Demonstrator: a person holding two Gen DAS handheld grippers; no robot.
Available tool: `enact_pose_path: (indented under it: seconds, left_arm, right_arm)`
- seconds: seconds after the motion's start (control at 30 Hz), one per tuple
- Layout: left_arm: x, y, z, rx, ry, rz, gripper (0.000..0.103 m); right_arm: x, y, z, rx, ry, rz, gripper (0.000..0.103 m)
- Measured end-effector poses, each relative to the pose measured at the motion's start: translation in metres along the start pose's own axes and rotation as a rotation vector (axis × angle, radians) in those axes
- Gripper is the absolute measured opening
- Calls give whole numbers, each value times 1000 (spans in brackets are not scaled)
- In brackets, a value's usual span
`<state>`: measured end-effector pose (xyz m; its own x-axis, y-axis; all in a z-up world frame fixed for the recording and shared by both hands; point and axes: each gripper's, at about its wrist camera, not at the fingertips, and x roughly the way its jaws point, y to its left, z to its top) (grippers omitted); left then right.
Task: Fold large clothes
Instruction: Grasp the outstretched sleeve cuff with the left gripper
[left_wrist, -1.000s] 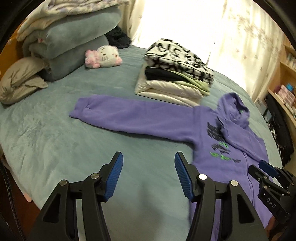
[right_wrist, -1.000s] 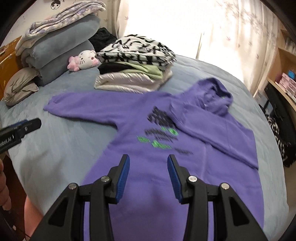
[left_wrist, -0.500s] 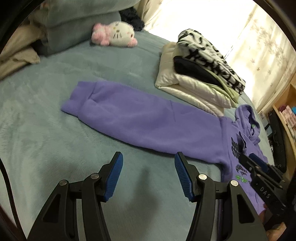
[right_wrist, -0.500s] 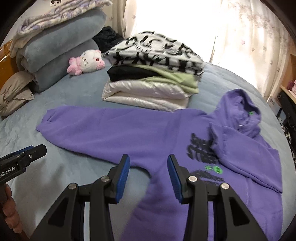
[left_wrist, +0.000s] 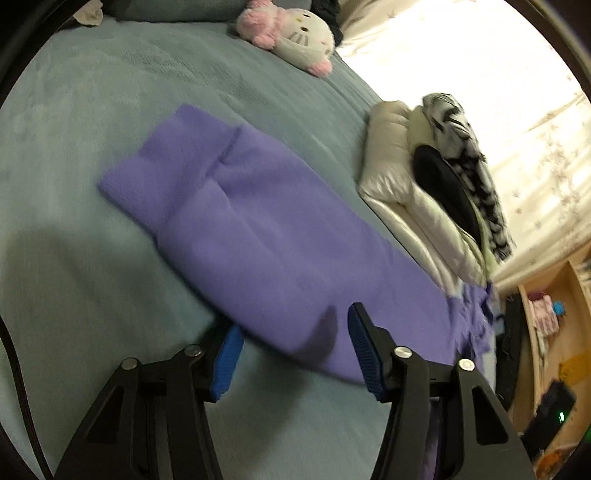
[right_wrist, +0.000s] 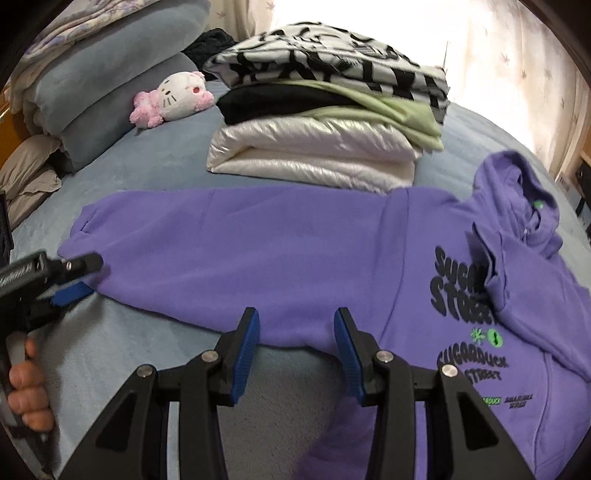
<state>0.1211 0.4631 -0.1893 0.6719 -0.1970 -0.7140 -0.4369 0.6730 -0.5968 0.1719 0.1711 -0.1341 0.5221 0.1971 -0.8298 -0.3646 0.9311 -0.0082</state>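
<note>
Lying face up on the blue-grey bed (right_wrist: 155, 177), the purple hoodie (right_wrist: 295, 258) has its one long sleeve (left_wrist: 258, 236) stretched straight out, ribbed cuff at the far end, while the other sleeve is folded across the chest over the black and green print. Its hood sits crumpled just beside the stack of folded clothes (right_wrist: 325, 122), which rises behind the sleeve; a pink and white plush cat (right_wrist: 173, 98) lies farther back from that stack, near the rolled blankets.

The left claw (left_wrist: 293, 345) is at the sleeve near the cuff end; in the right wrist view one finger lies over the cloth edge and the blue pad under it. Its jaws have just been closing and now stand partly open, with the sleeve's near edge between them; whether the pads already press the cloth cannot be told. The right claw (right_wrist: 295, 332) stands partly open too, straddling the sleeve's lower edge close to the armpit, its pads clear of the fabric as far as shows.

A second ago both claws hung well back over the bed, with the whole hoodie in view; since then each has come down close to the sleeve, and the left one has rolled.
</note>
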Motion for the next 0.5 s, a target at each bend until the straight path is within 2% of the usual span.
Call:
enact_pose_path:
  seconds: [0.03, 0.07, 0.1, 0.17, 0.27, 0.4, 0.5]
  left_arm:
    - [2, 1, 5, -4, -11, 30, 35]
    - [5, 0, 10, -3, -22, 67, 17]
    - [6, -1, 13, -1, -28, 84, 9]
    - [2, -12, 17, 18, -60, 107, 6]
    - [-21, -58, 15, 147, -153, 166, 5]
    - [-61, -138, 4, 288, -234, 87, 5]
    - [-82, -200, -15, 404, -266, 33, 5]
  right_arm:
    - [0, -3, 0, 10, 4, 5, 42]
    - [-1, -6, -1, 20, 6, 10, 42]
    - [-3, -10, -1, 30, 5, 14, 42]
    - [-10, -17, -2, 45, 1, 20, 42]
    - [-25, -30, -6, 75, -14, 35, 42]
    - [-51, -57, -14, 126, -40, 42, 42]
    - [-74, -85, -21, 184, -66, 45, 42]
